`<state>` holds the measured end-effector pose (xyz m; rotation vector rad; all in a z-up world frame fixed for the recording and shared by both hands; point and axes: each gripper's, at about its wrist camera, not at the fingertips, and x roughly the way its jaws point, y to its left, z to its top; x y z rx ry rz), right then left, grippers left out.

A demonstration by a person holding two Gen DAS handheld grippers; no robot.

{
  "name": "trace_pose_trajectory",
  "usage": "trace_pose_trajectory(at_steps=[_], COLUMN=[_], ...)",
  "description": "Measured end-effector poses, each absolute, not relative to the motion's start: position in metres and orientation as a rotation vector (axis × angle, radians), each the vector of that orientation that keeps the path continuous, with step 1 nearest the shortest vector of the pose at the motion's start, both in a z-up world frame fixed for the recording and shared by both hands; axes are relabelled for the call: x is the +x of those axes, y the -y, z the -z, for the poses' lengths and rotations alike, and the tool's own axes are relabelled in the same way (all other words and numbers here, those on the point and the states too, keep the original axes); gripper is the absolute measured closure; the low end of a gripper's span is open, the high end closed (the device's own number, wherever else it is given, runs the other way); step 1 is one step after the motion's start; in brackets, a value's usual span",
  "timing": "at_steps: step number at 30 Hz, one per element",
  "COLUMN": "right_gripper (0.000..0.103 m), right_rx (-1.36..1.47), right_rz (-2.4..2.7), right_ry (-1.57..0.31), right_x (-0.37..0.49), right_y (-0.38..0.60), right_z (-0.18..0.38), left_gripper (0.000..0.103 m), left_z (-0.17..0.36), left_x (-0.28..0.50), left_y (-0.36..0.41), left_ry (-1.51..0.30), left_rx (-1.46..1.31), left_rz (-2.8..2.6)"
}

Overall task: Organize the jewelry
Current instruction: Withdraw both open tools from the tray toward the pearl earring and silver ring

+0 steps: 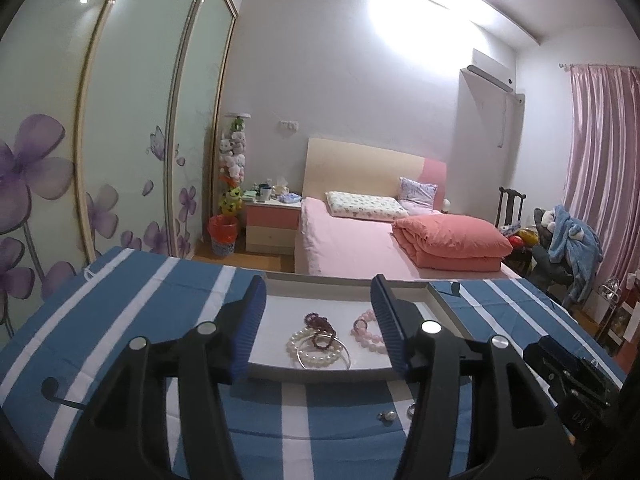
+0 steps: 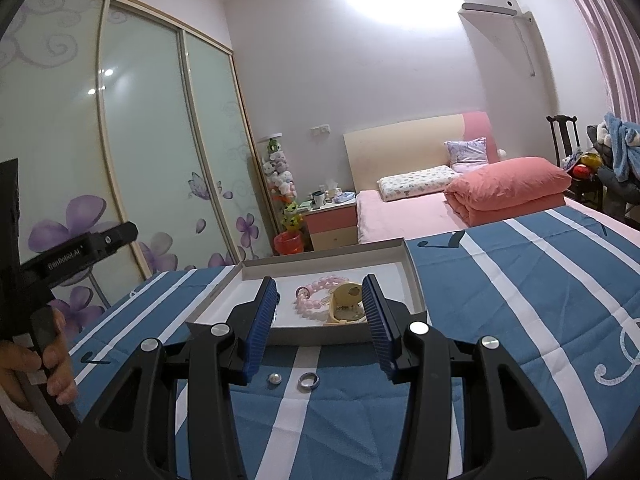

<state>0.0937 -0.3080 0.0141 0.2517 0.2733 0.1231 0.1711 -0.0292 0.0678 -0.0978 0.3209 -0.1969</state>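
Nearest the lens in the right wrist view: silver ring and small pearl stud, side by side on the blue-and-white striped cloth, just short of the shallow white tray. Right gripper parted, nothing between the blue pads, aimed over both toward the tray. Inside the tray: pink bead bracelet, touching a cream-coloured hair clip. Left gripper likewise parted and empty, above the tray's near rim. Beyond it a white pearl bracelet, a dark red bead strand and a thin silver bangle, overlapping in 1 heap. Tray's long axis across both views. Farther back, pink bed and nightstand.
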Motion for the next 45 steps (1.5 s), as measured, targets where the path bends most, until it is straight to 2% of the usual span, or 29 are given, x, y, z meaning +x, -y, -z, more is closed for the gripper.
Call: trace_pose_trajectory(at_steps=[15,20,32,36,45], right_gripper=[0.057,0.057,0.057,0.057,0.057], right_rx=[0.245,0.237,0.266,0.283,0.317], right_rz=[-0.141,-0.139,-0.073,-0.052,-0.036], right_ry=[-0.228,-0.269,-0.378,-0.403,-0.448], right_x=[0.068,0.070,0.077,0.082,0.091], right_y=[0.304,0.303,0.326,0.337,0.351], right_z=[-0.027,-0.017,0.008,0.014,0.024], left_gripper=[0.049,0.049,0.049,0.049,0.064], left_z=[-0.081,-0.074,0.016,0.044,0.072], left_x=[0.136,0.134,0.189,0.201,0.225], left_y=[0.021,0.023,0.090,0.107,0.132], left_ry=[-0.297,-0.327,-0.724,-0.803,-0.882], left_rx=[-0.087,-0.070,0.098,0.143,0.194], left_rz=[0.171,0.166,0.324,0.326,0.299])
